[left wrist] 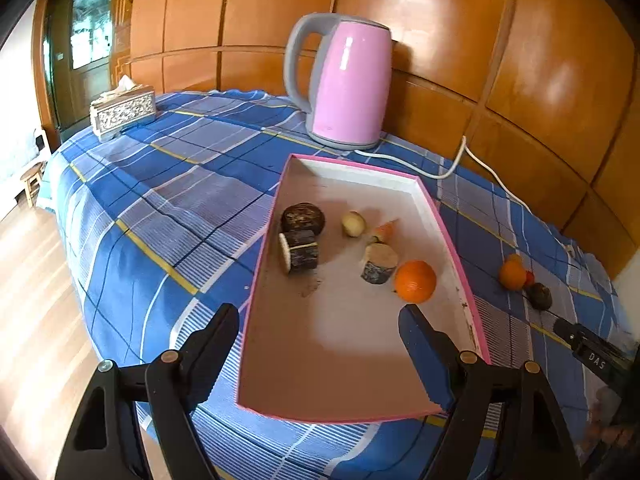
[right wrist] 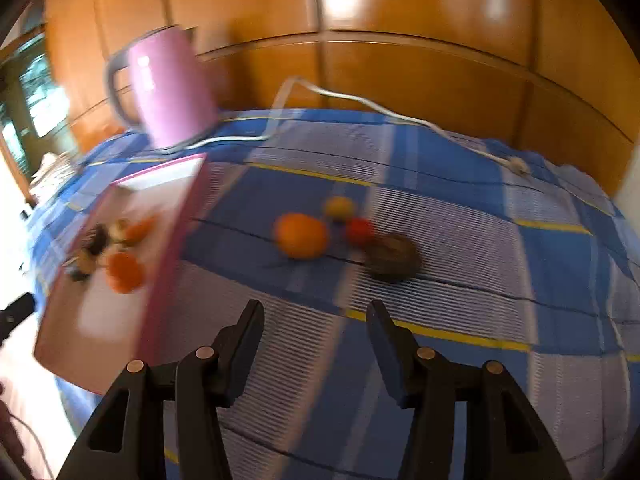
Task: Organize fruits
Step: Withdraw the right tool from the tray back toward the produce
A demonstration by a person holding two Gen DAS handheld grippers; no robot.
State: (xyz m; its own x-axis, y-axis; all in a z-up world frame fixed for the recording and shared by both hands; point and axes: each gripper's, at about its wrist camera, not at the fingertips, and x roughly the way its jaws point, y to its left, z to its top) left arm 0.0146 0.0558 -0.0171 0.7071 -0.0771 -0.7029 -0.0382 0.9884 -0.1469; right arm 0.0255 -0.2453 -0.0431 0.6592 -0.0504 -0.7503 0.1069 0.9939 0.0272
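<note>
- Fruit is being sorted into the pink-rimmed tray (left wrist: 448, 232): an orange (left wrist: 415, 281) is already lying inside it by the right wall, together with a small pale fruit (left wrist: 353, 223), a carrot-like piece (left wrist: 385, 232) and three bark-covered wood rounds (left wrist: 299, 257).
- Outside the tray, on the blue plaid cloth (right wrist: 460, 160) to its right, four pieces are waiting: a larger orange fruit (right wrist: 302, 236), a small yellow one (right wrist: 339, 208), a red one (right wrist: 359, 231) and a dark brown one (right wrist: 394, 258).
- The right gripper (right wrist: 316, 344) is standing with jaws parted and nothing between them, aimed at that cluster; the picture is blurred.
- The left gripper (left wrist: 320, 344) is hovering over the tray's near end, wide apart and empty.
- Judging by this, the next move is calling for the right gripper to descend over one loose fruit and close.
- Writing: "DAS" (left wrist: 596, 361) is showing on the right tool, at the right of the tray; the kettle (left wrist: 344, 80) behind the tray is bearing no legible label.
</note>
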